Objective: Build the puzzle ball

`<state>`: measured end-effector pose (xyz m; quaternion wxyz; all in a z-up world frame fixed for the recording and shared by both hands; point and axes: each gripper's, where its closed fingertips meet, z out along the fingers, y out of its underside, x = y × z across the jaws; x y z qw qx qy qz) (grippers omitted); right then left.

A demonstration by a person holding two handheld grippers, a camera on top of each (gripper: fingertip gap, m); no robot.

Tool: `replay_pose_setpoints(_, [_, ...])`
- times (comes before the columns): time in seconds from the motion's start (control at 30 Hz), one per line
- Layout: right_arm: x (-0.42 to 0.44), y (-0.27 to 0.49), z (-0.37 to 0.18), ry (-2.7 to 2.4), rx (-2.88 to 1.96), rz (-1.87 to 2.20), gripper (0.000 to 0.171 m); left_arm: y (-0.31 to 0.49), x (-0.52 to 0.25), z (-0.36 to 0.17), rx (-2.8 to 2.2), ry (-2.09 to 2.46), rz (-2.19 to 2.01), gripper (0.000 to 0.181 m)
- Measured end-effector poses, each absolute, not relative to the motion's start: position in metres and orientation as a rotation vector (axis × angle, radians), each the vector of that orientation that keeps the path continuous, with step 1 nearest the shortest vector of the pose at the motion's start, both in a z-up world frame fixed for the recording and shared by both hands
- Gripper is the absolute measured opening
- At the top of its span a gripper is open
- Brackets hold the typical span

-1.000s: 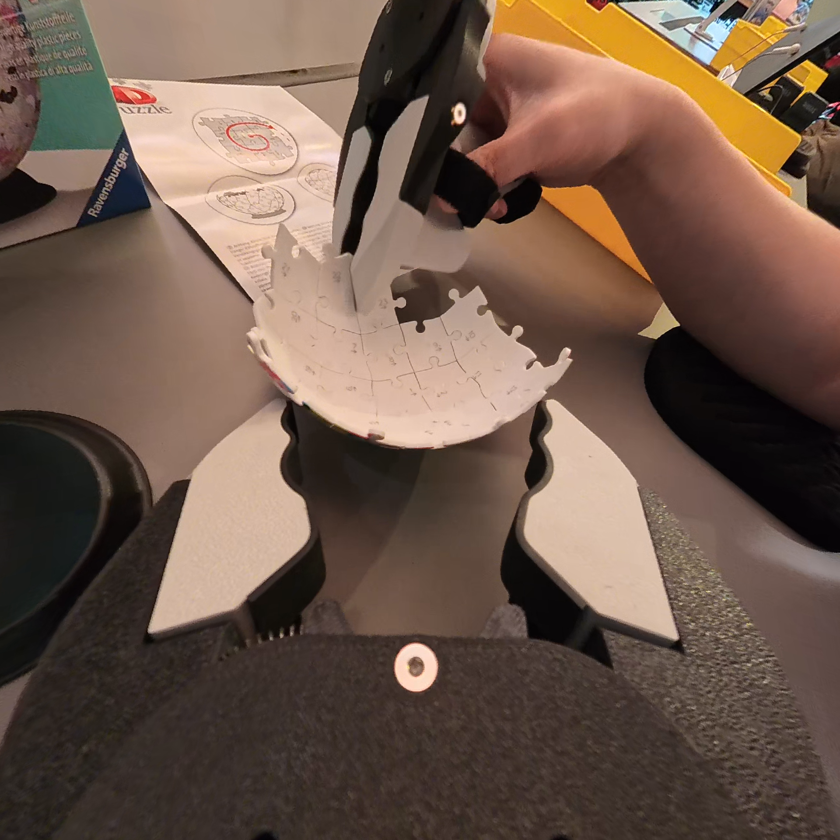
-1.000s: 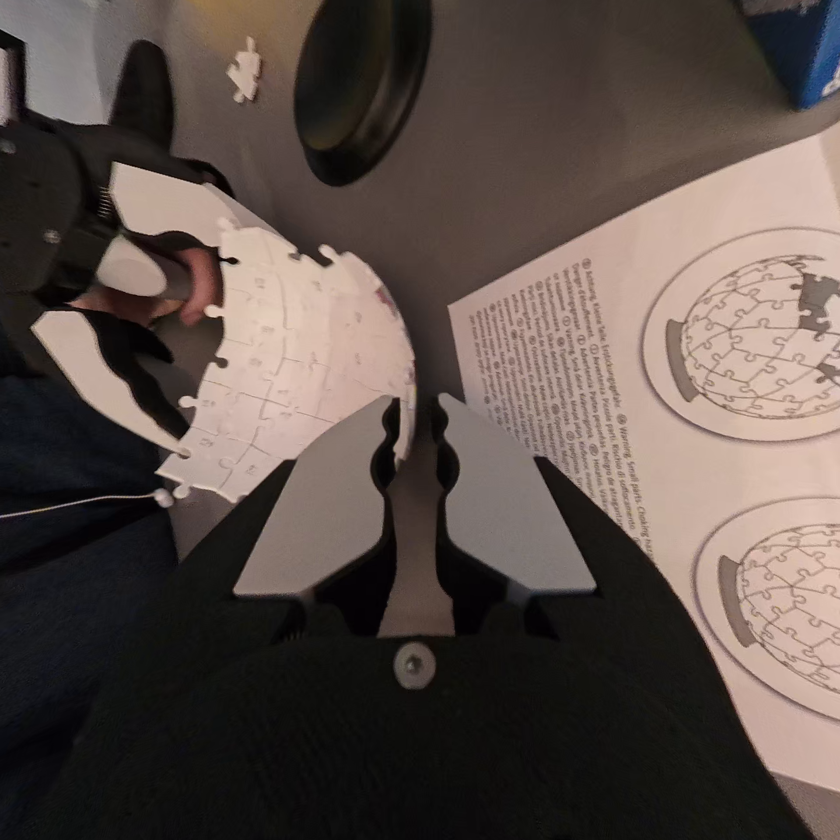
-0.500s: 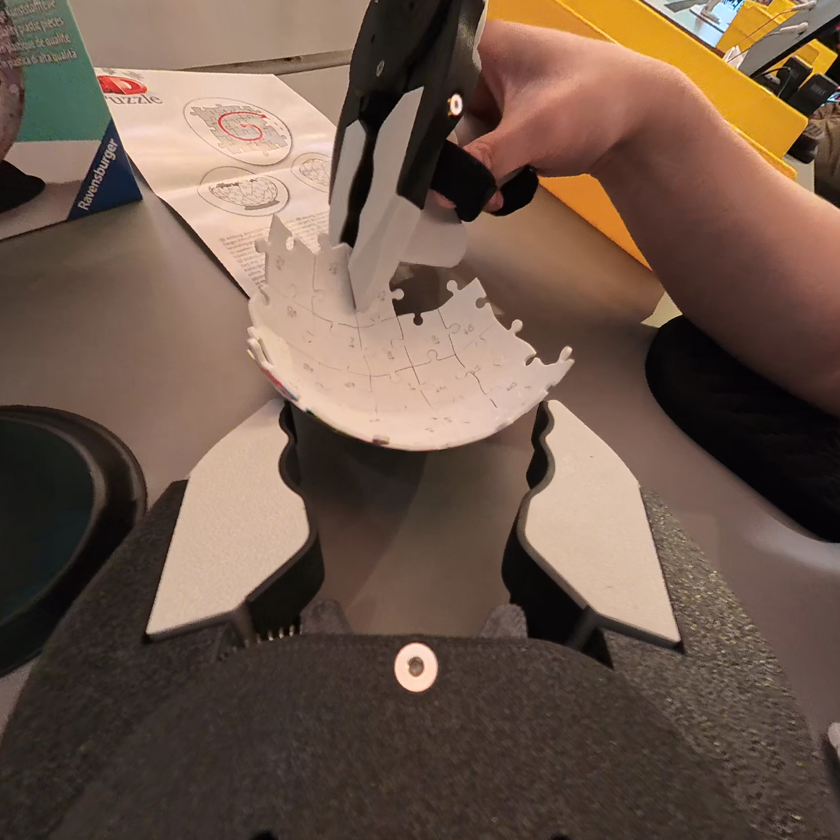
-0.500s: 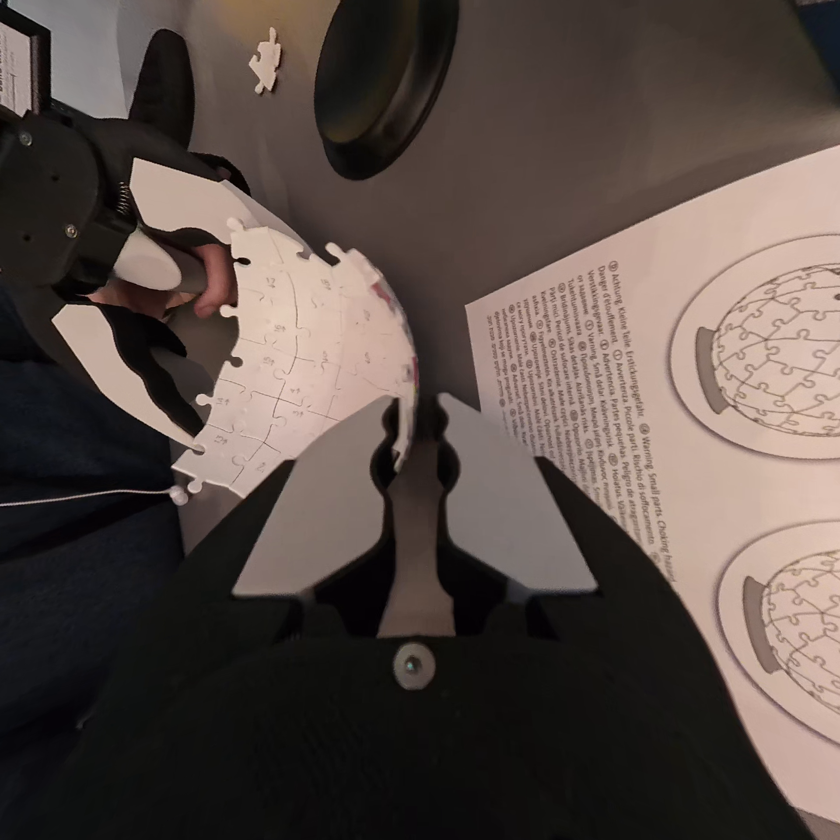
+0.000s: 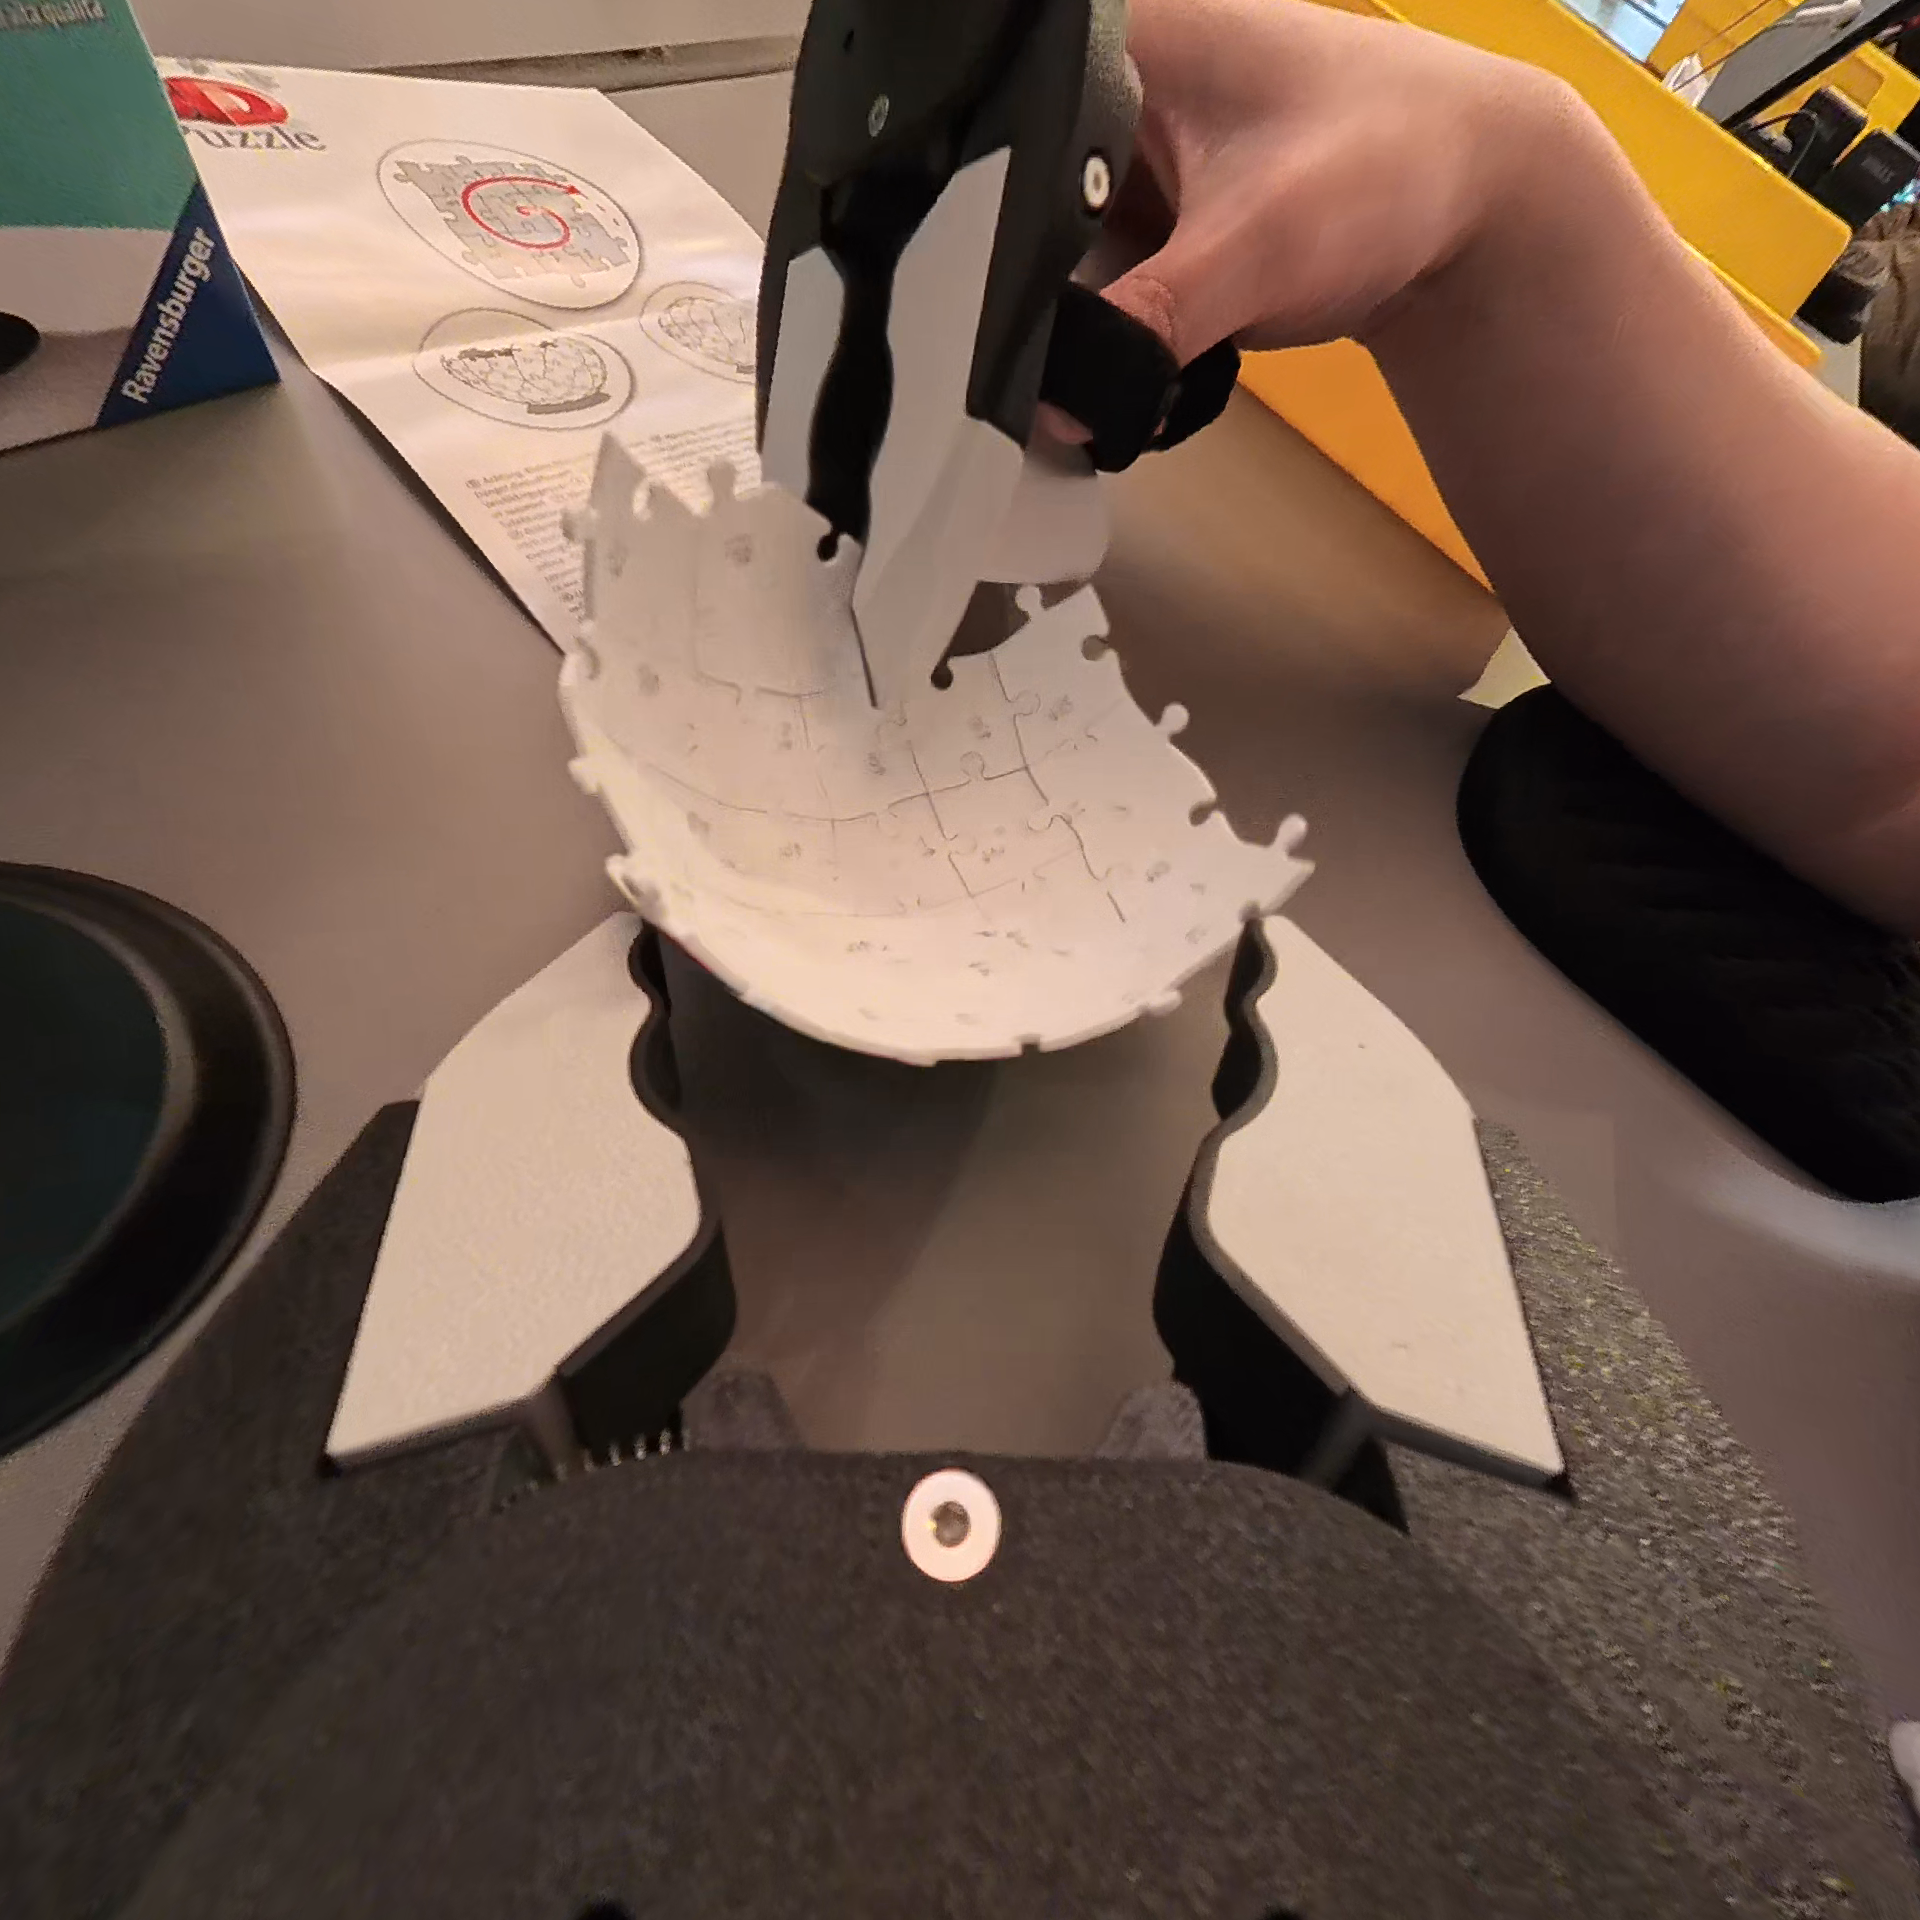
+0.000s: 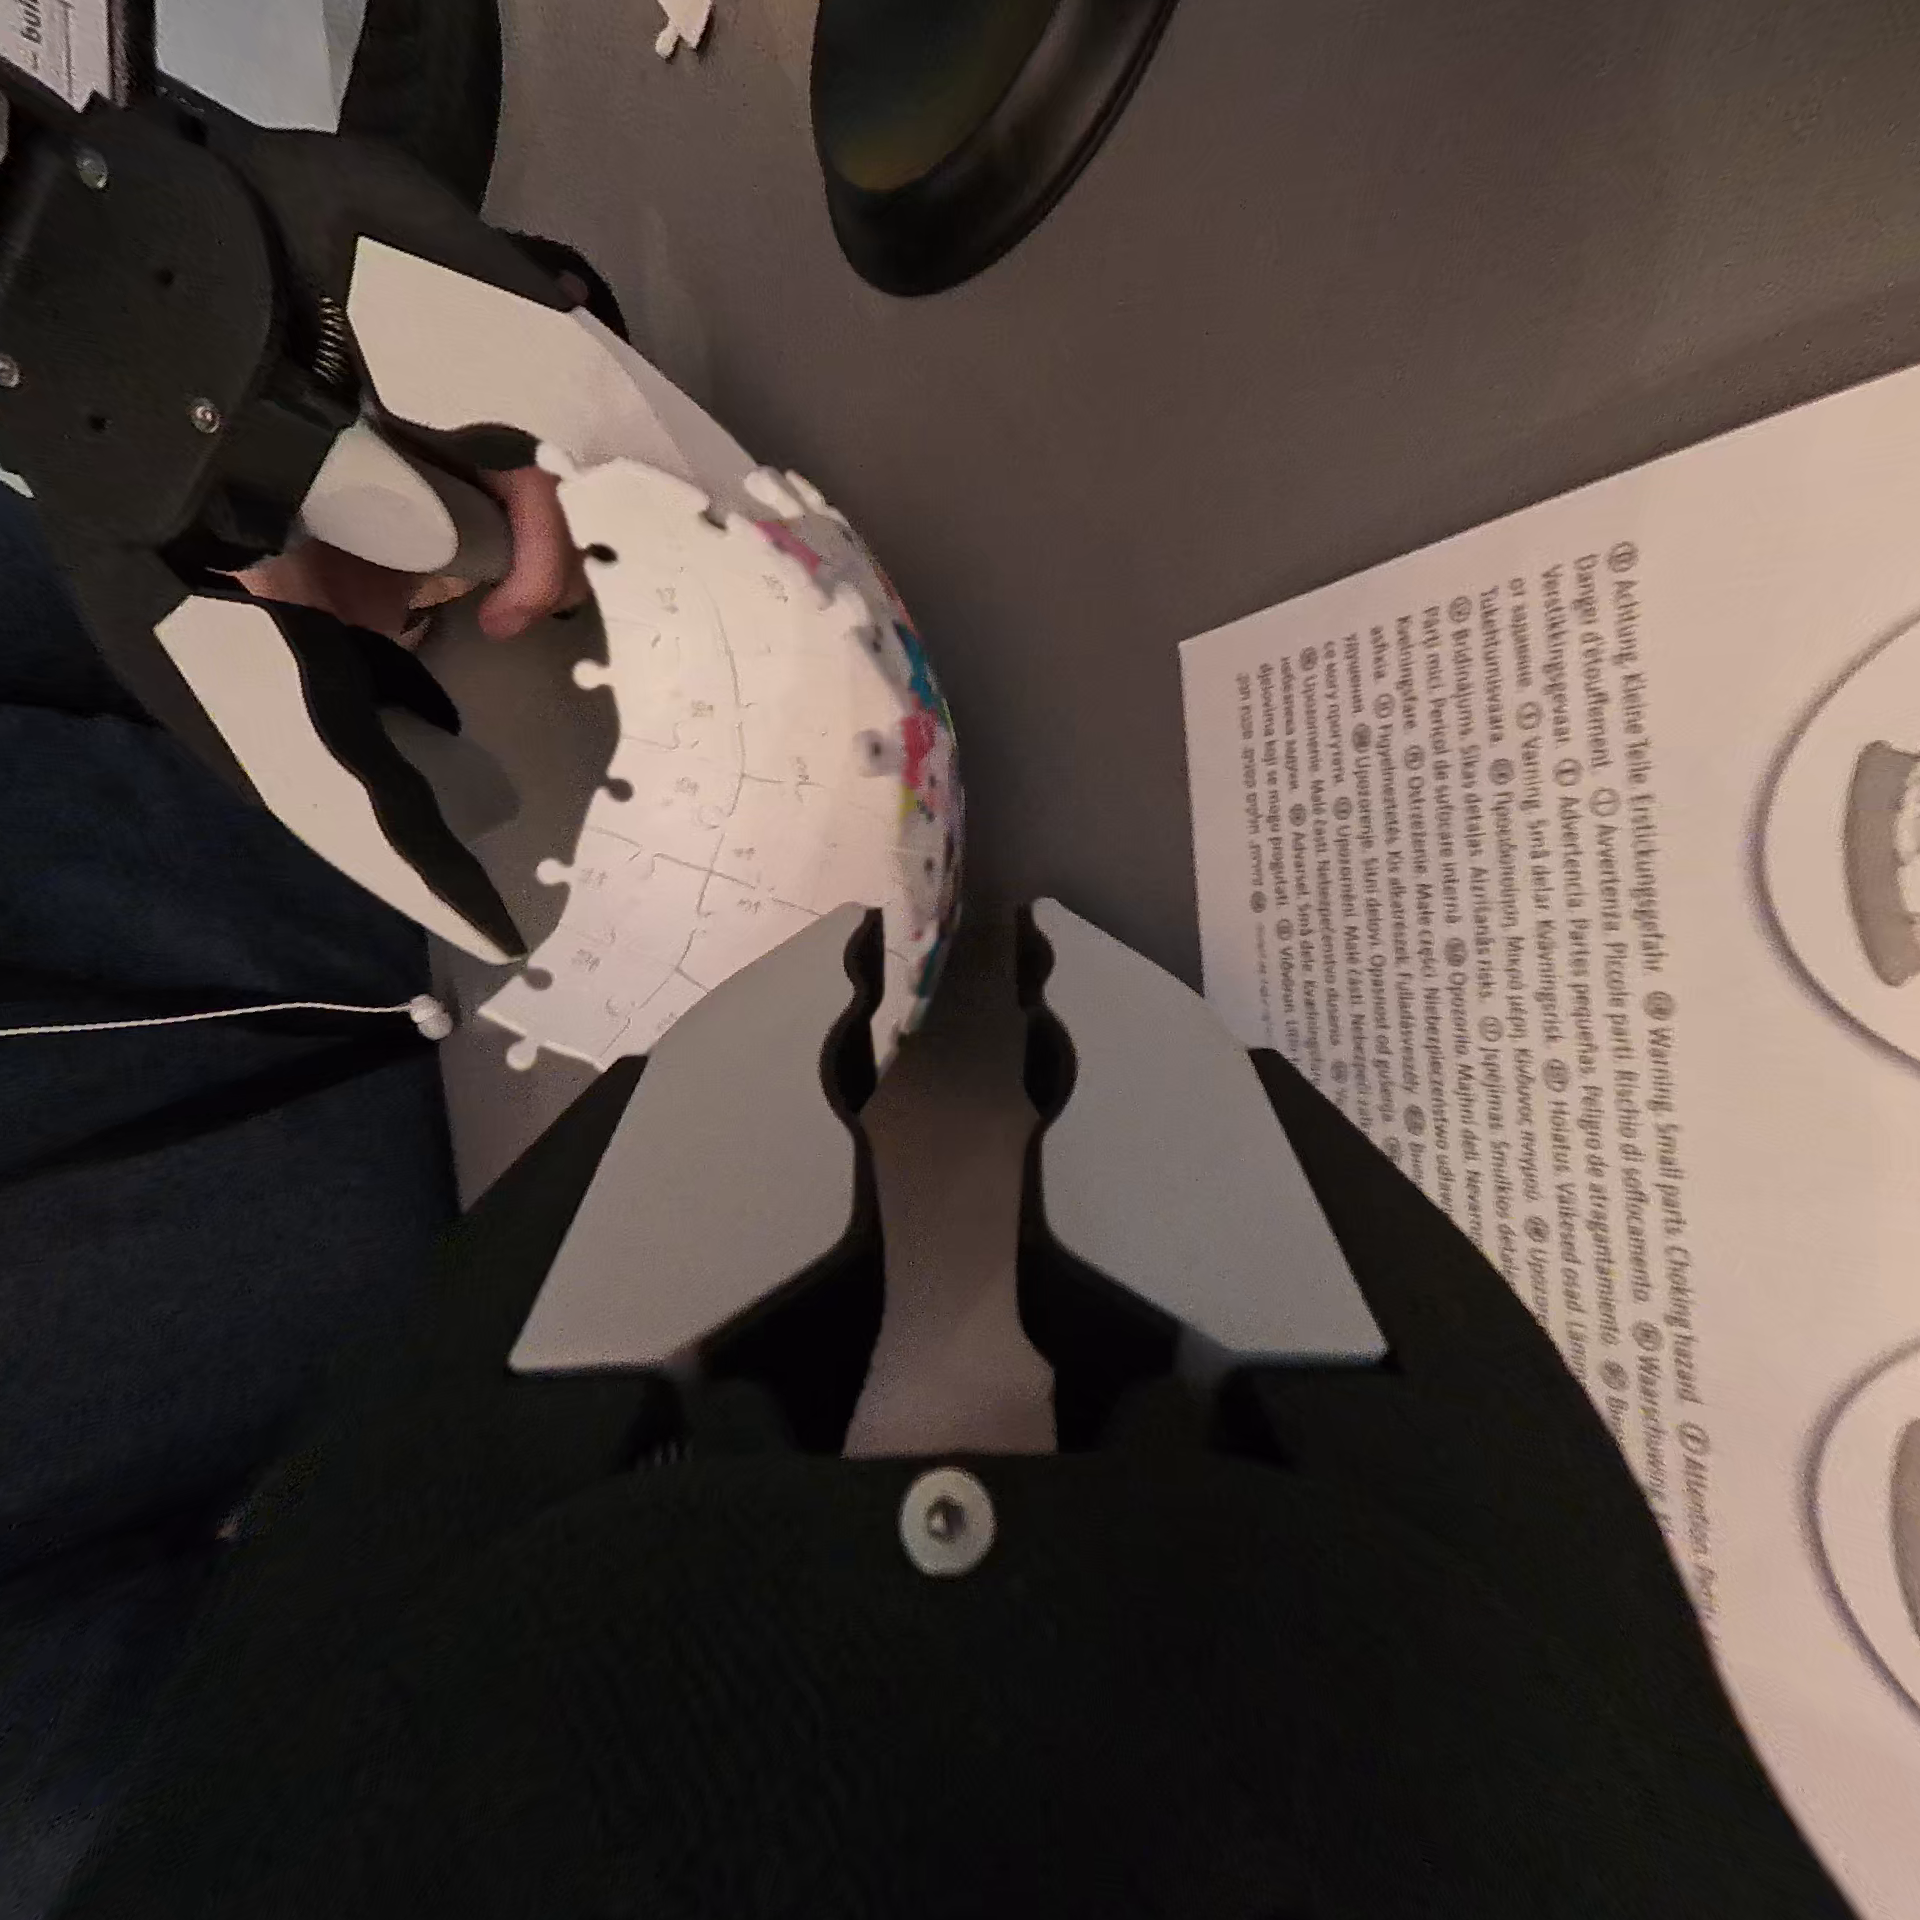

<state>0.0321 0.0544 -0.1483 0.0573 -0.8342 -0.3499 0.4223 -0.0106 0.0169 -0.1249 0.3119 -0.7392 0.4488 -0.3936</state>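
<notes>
The half-built puzzle ball [image 5: 914, 862] is a white bowl-shaped shell of joined pieces, hollow side towards me and held above the grey table. My left gripper [image 5: 940, 935] spans it, one fingertip against each side of its lower edge. My right gripper [image 5: 873, 665] reaches down from above, one finger inside the shell's far rim and one behind it. In the right wrist view the shell [image 6: 748, 790] shows its coloured outer face. Its rim lies between the right gripper's [image 6: 945, 914] fingers, which stand slightly apart with a dark gap on one side. The left gripper [image 6: 582, 707] is at the shell's far side.
A black round stand [image 5: 114, 1143] sits on the table at the left and also shows in the right wrist view [image 6: 987, 135]. The instruction sheet [image 5: 499, 312] and puzzle box [image 5: 104, 208] lie behind. A loose piece [image 6: 681, 21] lies by the stand. Yellow bins [image 5: 1558, 208] are at the back right. The left gripper's tips are roughly 7 cm from the right gripper's.
The right gripper's fingers have opened a little around the rim. The shell has turned relative to the right gripper, so its coloured side now shows. It stays put between the left fingertips.
</notes>
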Motion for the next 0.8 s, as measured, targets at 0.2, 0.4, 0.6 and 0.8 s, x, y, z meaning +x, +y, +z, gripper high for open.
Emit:
replay_pose_setpoints(0.2, [0.032,0.046,-0.143,-1.087,-2.52,1.304,0.029,0.011,-0.015,-0.115,-1.92,1.139,-1.109,0.1])
replay_pose_setpoints(0.4, [0.036,0.058,-0.114,-0.913,-2.414,1.395,0.033,0.006,-0.019,-0.112,-1.911,1.135,-1.111,0.101])
replay_pose_setpoints(0.6, [0.053,0.064,-0.094,-0.754,-2.364,1.314,0.035,0.002,-0.021,-0.107,-1.903,1.145,-1.095,0.102])
replay_pose_setpoints(0.8, [0.059,0.051,-0.067,-0.643,-2.219,1.222,0.035,-0.004,-0.055,-0.098,-1.9,1.049,-1.085,0.103])
